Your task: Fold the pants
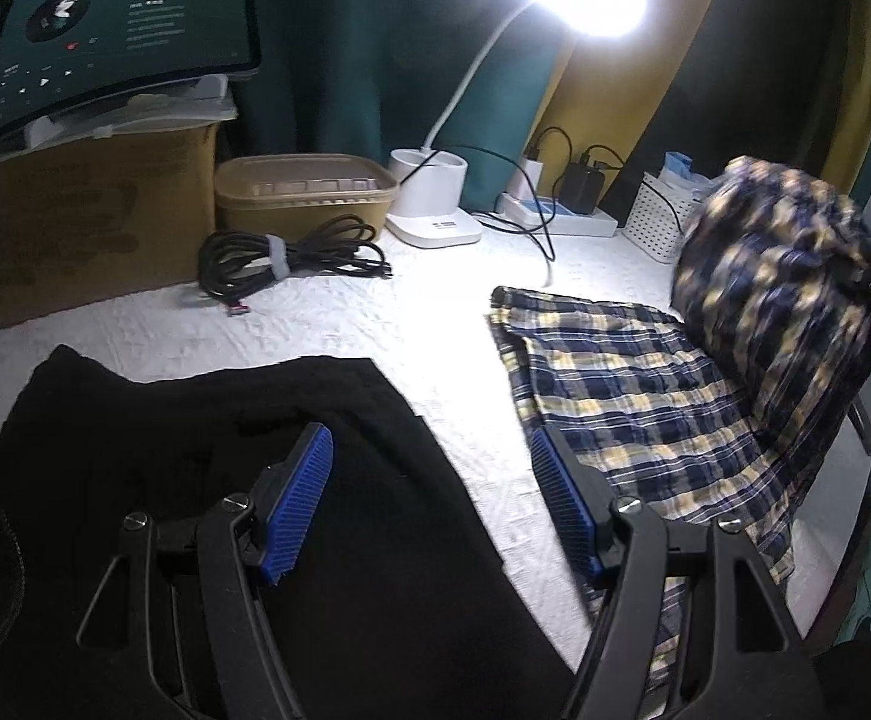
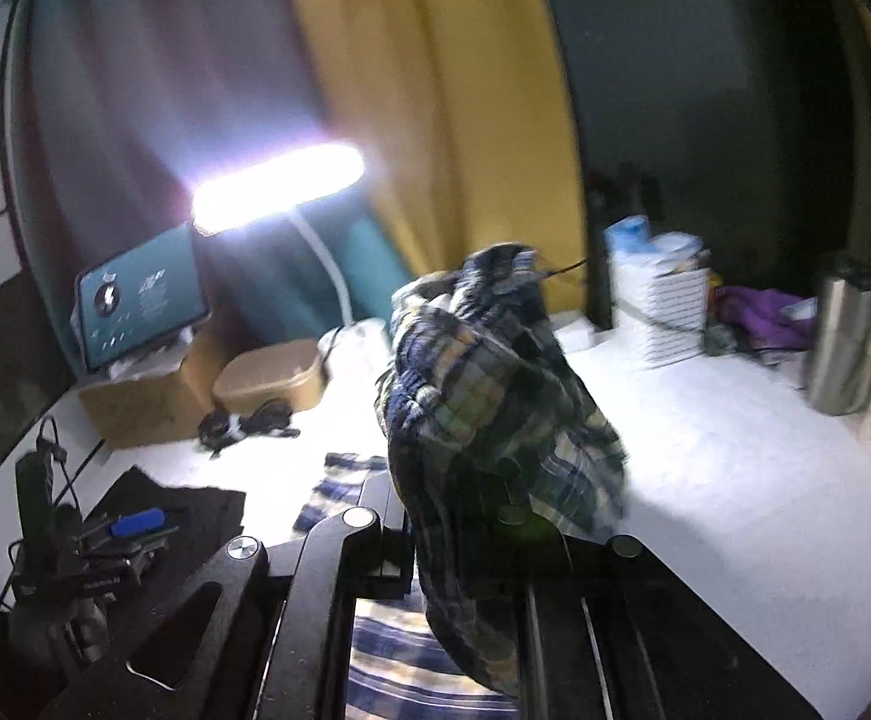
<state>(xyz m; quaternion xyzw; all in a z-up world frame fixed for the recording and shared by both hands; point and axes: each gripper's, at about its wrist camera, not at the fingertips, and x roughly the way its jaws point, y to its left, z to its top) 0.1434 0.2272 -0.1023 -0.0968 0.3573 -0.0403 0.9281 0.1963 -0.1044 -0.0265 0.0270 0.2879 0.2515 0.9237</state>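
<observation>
Both wrist views overlook the lamp-lit table [image 1: 411, 330].

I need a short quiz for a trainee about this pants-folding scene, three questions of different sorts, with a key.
1. True or false: the left gripper is open and holds nothing.
2. Which garment does the right gripper lift? A) black garment B) plaid pants C) purple cloth
3. Fill in: the bundled black cable lies in front of the tan ____.

Key: 1 true; 2 B; 3 container.
</observation>
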